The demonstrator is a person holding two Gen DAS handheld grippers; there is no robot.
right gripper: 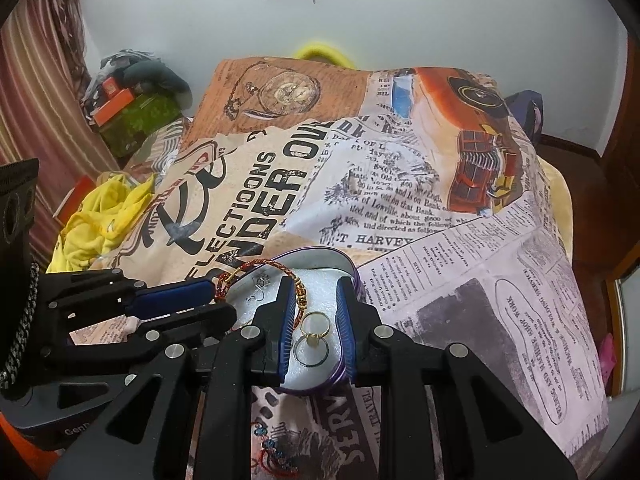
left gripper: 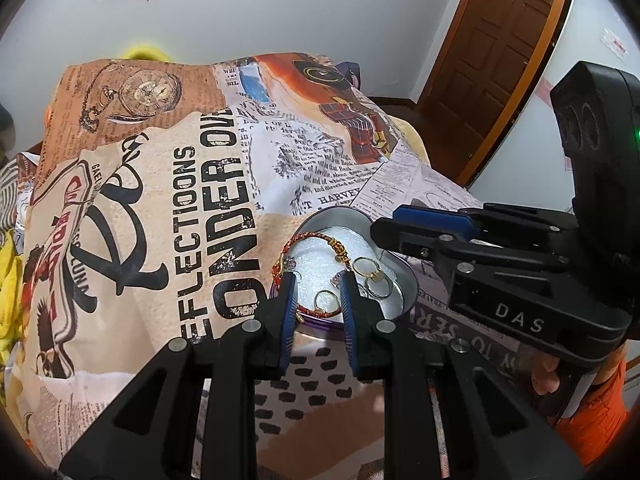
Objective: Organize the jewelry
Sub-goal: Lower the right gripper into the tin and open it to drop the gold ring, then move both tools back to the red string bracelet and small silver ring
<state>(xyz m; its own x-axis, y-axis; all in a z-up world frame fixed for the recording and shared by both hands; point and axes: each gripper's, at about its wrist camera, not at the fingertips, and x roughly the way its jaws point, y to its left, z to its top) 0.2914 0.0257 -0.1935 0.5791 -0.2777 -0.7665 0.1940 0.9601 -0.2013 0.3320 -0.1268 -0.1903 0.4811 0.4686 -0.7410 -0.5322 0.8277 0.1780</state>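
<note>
A heart-shaped purple tin (left gripper: 404, 276) with white foam lining lies on the printed cloth; it also shows in the right wrist view (right gripper: 316, 258). In it lie a red-and-gold braided bracelet (left gripper: 308, 236) (right gripper: 280, 266) and several rings (left gripper: 366, 266) (right gripper: 314, 326). My left gripper (left gripper: 318, 284) is open over the tin's near edge, its fingers astride a small ring (left gripper: 325, 300) and the bracelet. My right gripper (right gripper: 312, 284) is open over the tin, rings between its fingers; in the left wrist view (left gripper: 396, 220) it comes in from the right.
A red beaded bracelet (right gripper: 276, 452) lies on the cloth in front of the tin. The printed cloth (left gripper: 180, 200) covers a raised surface. Yellow fabric (right gripper: 100, 216) and boxes (right gripper: 120, 100) lie at left. A wooden door (left gripper: 504, 40) stands at right.
</note>
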